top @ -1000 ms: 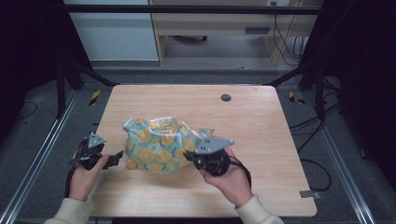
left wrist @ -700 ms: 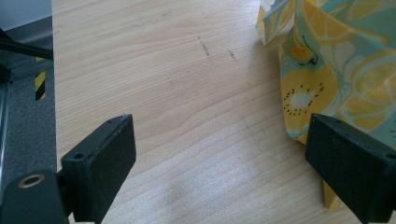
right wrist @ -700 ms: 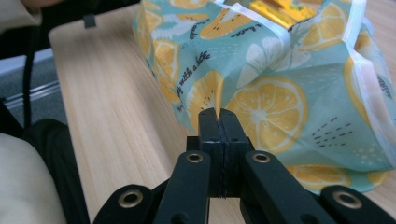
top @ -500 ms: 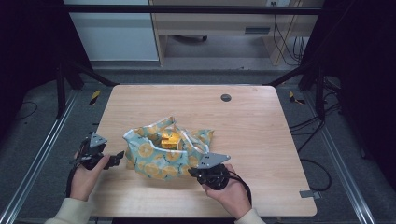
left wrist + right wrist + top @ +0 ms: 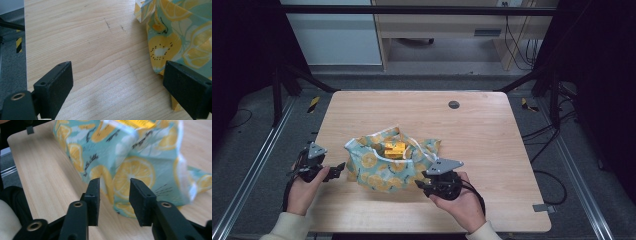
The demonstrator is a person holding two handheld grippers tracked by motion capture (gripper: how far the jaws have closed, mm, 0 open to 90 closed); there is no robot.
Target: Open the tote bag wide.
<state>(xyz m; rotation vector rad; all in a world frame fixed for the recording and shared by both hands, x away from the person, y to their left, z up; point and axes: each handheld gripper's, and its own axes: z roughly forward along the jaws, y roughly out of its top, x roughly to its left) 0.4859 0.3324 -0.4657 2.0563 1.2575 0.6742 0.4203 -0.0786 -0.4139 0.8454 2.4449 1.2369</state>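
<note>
Both handheld grippers are black: the left gripper [image 5: 339, 170] and the right gripper [image 5: 418, 185] each carry a grey three-cornered plate on top and trail a black cable. Their jaws are flat, matte black blocks with small round holes, set on arms with brass-ringed screw holes near the base. The person wears cream-coloured sleeves [image 5: 288, 227] with ribbed cuffs.
</note>
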